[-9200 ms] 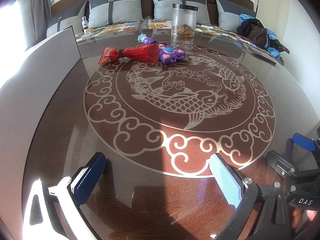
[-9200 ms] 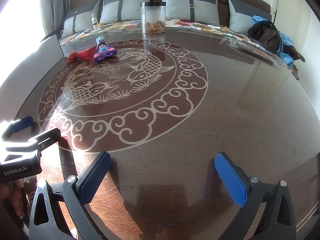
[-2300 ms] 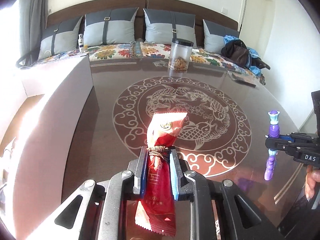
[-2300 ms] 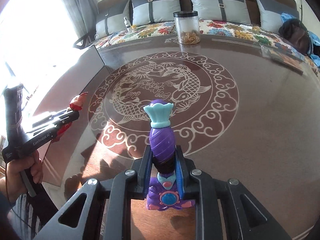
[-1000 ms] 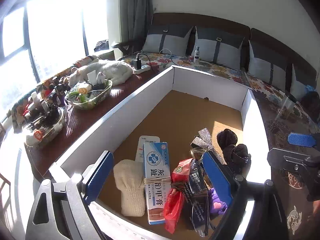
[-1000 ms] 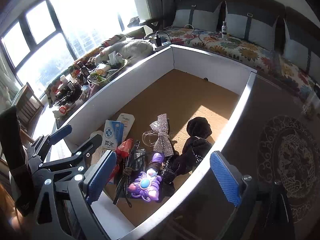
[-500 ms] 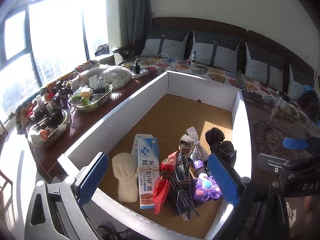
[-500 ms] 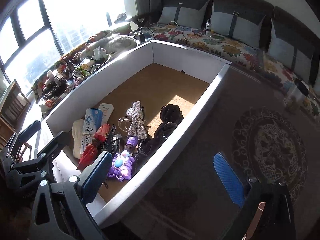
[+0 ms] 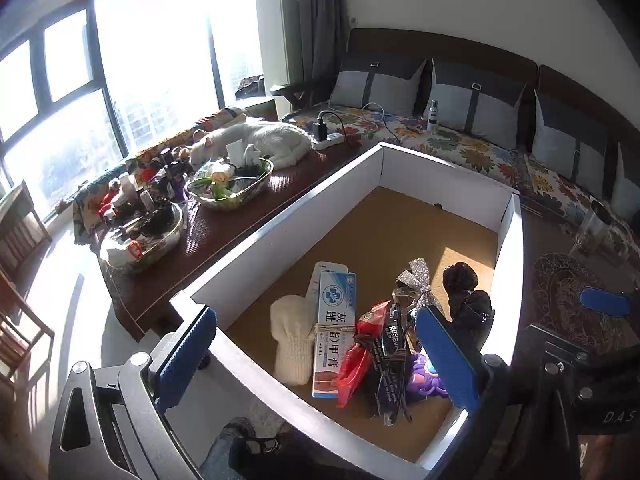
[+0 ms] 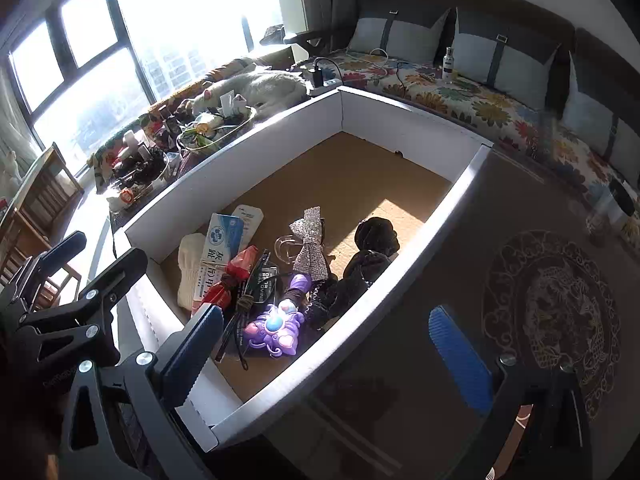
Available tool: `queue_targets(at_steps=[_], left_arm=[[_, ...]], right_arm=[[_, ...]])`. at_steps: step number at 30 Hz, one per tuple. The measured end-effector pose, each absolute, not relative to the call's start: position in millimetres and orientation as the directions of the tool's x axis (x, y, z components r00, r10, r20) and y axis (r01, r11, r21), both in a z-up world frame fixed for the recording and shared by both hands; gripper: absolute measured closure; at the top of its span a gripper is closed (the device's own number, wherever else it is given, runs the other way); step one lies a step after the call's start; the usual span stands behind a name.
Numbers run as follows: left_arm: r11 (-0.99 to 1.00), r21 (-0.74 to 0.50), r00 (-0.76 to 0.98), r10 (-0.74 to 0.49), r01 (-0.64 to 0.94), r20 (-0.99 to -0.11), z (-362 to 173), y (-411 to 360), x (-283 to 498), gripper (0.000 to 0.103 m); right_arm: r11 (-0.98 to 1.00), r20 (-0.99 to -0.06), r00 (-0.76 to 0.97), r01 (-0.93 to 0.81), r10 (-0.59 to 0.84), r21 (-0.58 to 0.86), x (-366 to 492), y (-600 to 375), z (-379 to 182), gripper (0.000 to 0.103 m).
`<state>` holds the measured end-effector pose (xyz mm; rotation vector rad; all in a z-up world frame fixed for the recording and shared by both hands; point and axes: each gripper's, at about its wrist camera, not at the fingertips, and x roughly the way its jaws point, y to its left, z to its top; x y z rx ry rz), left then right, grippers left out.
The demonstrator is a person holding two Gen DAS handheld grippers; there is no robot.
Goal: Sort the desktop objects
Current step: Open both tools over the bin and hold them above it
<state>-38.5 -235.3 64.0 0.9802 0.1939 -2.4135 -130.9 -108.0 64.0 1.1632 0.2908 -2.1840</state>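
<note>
The left gripper [image 9: 316, 354] hangs over the near end of a big white box [image 9: 280, 216] with a brown floor. Its blue jaws have just been opening and now stand wide apart, with nothing pinched between them. The right gripper [image 10: 328, 350] is wide open too and holds nothing. One of its fingers is over the box and the other is over the dark table [image 10: 460, 280] beside it.

All the sorted things lie close together at the near end of the box. The red packet [image 9: 354, 356] lies flat, with a string tied round its middle. Just beside it is a blue and white carton [image 9: 334, 320], and next to that a soft cream mitten or sock [image 9: 292, 336]; it is hard to tell which. The purple toy [image 10: 276, 324] lies on the floor of the box near the wall by the table. A shiny silver bow [image 10: 310, 246] sits behind it, and a dark fluffy bundle [image 10: 372, 256] rests against that wall. A dark packet [image 9: 390, 356] lies between the red packet and the toy.

A white cat [image 9: 260, 140] sleeps on the bench by the window.
</note>
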Motion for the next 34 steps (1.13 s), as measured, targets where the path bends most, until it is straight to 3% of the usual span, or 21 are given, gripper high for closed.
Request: queue_targets(at_steps=[8, 19, 34], left_arm=[[-0.879, 0.074, -0.617, -0.387, 0.47, -0.685, 70, -233, -33, 0.002], [-0.877, -0.024, -0.596, -0.306, 0.48, -0.743, 62, -250, -34, 0.002], [-0.845, -0.015, -0.576, -0.351, 0.534, -0.738, 58, -259, -33, 0.002]], right_arm=[[-0.768, -0.838, -0.396, 0.639, -0.375, 0.042, -127, -118, 61, 0.0], [-0.787, -0.852, -0.402, 0.617, -0.335, 0.019, -130, -125, 71, 0.0], [-0.783, -0.852, -0.398, 0.622, -0.34, 0.021, -130, -131, 71, 0.0]])
